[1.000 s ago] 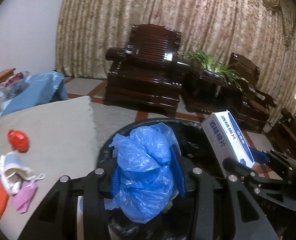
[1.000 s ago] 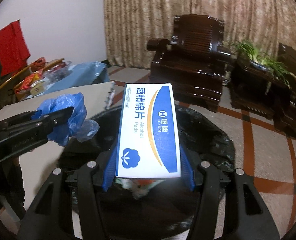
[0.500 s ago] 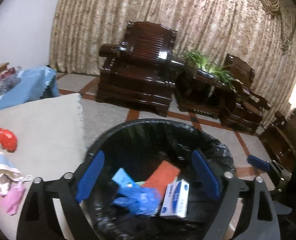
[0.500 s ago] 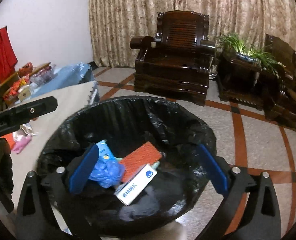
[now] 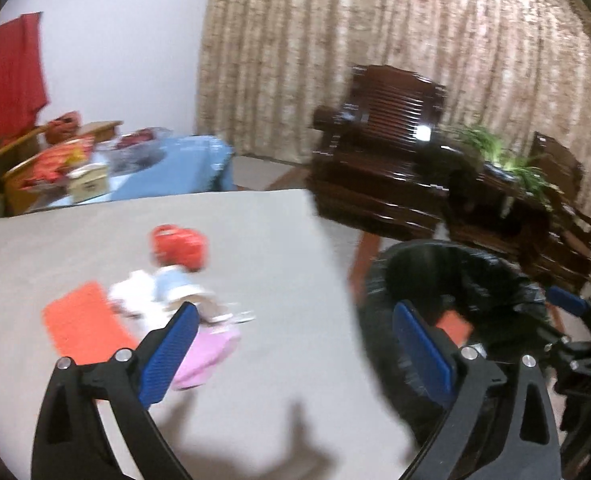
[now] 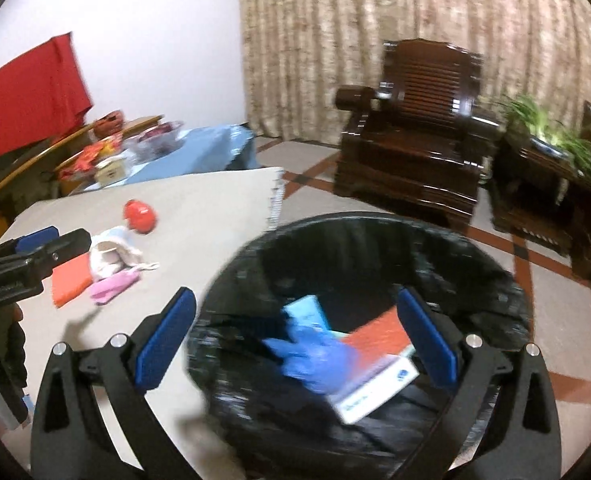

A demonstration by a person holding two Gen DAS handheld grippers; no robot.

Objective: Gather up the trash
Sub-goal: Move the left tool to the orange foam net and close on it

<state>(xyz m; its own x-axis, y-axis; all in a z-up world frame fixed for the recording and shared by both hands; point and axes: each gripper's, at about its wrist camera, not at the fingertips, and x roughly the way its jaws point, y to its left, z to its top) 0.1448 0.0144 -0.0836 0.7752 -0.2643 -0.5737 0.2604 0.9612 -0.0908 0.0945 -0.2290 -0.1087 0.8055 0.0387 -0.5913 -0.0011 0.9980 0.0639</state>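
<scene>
My left gripper (image 5: 293, 316) hangs over the grey table (image 5: 275, 240), its jaws opening with nothing between them. Under and just beyond its left finger lie a red crumpled ball (image 5: 179, 246), a white and blue cloth wad (image 5: 167, 292), an orange flat piece (image 5: 83, 324) and a pink scrap (image 5: 207, 348). My right gripper (image 6: 295, 300) stands open and empty above the black-lined bin (image 6: 355, 218). In the bin lie the blue plastic bag (image 6: 315, 356), the white and blue box (image 6: 375, 392), an orange piece (image 6: 379, 332) and a light blue packet (image 6: 307, 312).
The bin (image 5: 475, 252) stands off the table's right edge. Behind it are a dark wooden armchair (image 6: 415, 140) and a plant stand (image 6: 547, 168). A blue-covered side table (image 6: 199, 152) with clutter stands at the back left. The picture is blurred by motion.
Both grippers opened and dropped the blue bag and the box into the bin. The left gripper then swung left over the table; the right view shifted left too.
</scene>
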